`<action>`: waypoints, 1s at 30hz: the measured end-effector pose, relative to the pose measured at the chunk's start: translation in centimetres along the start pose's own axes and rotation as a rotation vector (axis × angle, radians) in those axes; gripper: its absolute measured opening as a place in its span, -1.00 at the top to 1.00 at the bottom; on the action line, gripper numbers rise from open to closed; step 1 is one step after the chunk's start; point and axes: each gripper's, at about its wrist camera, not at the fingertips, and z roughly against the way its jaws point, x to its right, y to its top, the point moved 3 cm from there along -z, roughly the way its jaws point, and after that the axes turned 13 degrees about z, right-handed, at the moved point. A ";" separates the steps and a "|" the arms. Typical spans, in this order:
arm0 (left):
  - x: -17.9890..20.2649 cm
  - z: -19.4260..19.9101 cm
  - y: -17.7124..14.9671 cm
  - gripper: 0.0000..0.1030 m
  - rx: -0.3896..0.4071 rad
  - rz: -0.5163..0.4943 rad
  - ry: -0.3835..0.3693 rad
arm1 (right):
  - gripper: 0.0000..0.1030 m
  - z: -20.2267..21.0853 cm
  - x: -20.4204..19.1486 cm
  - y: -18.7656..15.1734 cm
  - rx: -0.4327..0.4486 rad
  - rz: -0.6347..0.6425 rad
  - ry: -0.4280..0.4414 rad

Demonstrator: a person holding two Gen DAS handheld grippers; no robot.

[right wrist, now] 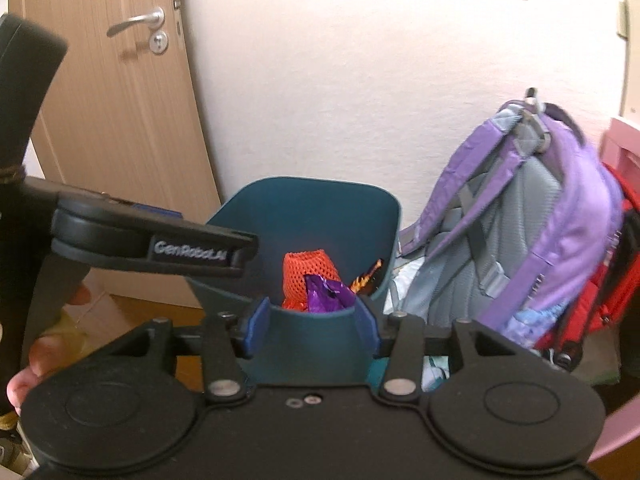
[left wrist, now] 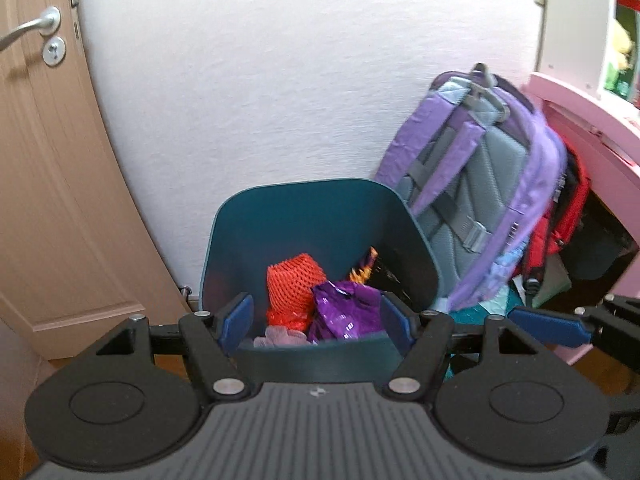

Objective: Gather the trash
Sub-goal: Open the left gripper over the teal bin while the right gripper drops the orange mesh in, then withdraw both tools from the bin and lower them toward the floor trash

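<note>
A dark teal bin point(left wrist: 304, 184) stands on the floor against the white wall. Inside it lie an orange foam net point(left wrist: 294, 280), a crumpled purple wrapper point(left wrist: 344, 312) and an orange-and-black wrapper point(left wrist: 366, 268). My left gripper point(left wrist: 316, 320) hovers over the bin's near rim, open, with nothing between its blue pads. My right gripper point(right wrist: 312, 328) is open too and holds nothing; the bin point(right wrist: 312, 182) shows beyond its fingers, with the net point(right wrist: 308, 272) and purple wrapper point(right wrist: 326, 294) inside. The left gripper's body point(right wrist: 200, 248) reaches in from the left in the right wrist view.
A purple and grey backpack point(left wrist: 480, 184) leans on the wall right of the bin, a red bag point(left wrist: 568, 216) behind it. Pink furniture point(left wrist: 580, 120) stands at the far right. A wooden door point(right wrist: 120, 120) is on the left. A hand point(right wrist: 24, 360) grips the left tool.
</note>
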 end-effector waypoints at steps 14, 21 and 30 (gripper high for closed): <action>1.7 7.2 -9.4 -0.49 -0.001 -0.072 -0.076 | -0.13 7.5 -1.1 -8.0 0.003 -0.061 -0.001; 1.8 6.0 -15.9 -0.53 -0.070 -0.111 -0.098 | -0.21 7.2 -1.0 -15.3 -0.089 -0.095 -0.024; 1.7 1.2 -23.3 -0.59 -0.190 -0.145 -0.093 | -0.45 3.3 -0.6 -24.6 -0.234 -0.201 -0.021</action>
